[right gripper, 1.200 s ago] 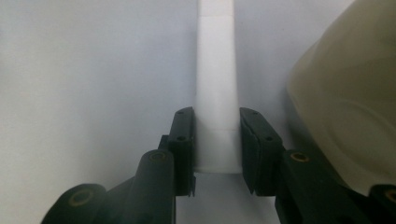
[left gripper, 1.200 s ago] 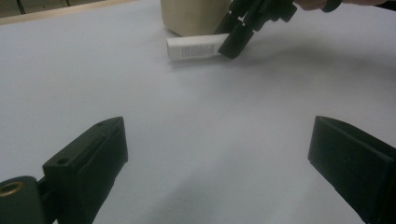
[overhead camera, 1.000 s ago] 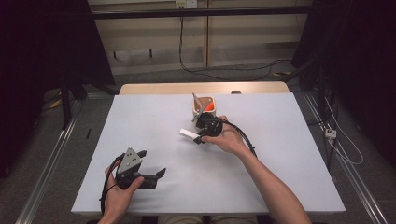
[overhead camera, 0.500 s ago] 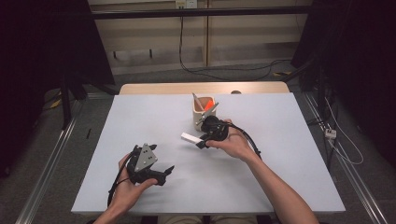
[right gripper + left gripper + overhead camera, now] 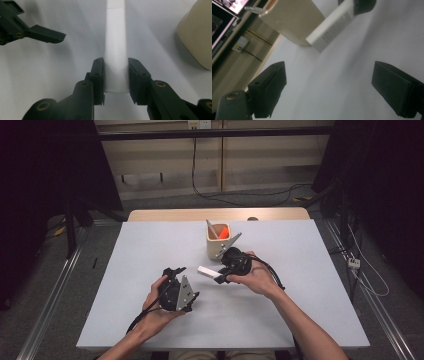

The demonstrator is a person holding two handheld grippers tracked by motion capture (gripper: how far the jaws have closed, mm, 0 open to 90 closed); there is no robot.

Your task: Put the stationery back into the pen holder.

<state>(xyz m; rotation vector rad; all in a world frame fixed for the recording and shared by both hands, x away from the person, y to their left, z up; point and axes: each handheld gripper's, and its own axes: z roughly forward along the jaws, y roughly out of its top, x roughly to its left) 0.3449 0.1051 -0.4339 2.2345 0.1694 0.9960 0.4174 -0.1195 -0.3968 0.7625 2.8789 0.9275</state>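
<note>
On the counter [image 5: 150,250] I see the cup [image 5: 218,247] standing toward the far middle, with sticks inside it. Just in front of it my right hand-held gripper [image 5: 220,276] holds the bar [image 5: 206,271] out to the left. My left hand-held gripper [image 5: 182,287] sits nearer me, left of the bar.

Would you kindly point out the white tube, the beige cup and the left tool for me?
white tube [image 5: 116,55], right gripper view, middle of its body.
beige cup [image 5: 216,248], high view, front wall.
left tool [image 5: 329,92], left gripper view, midway between its open jaws.
</note>
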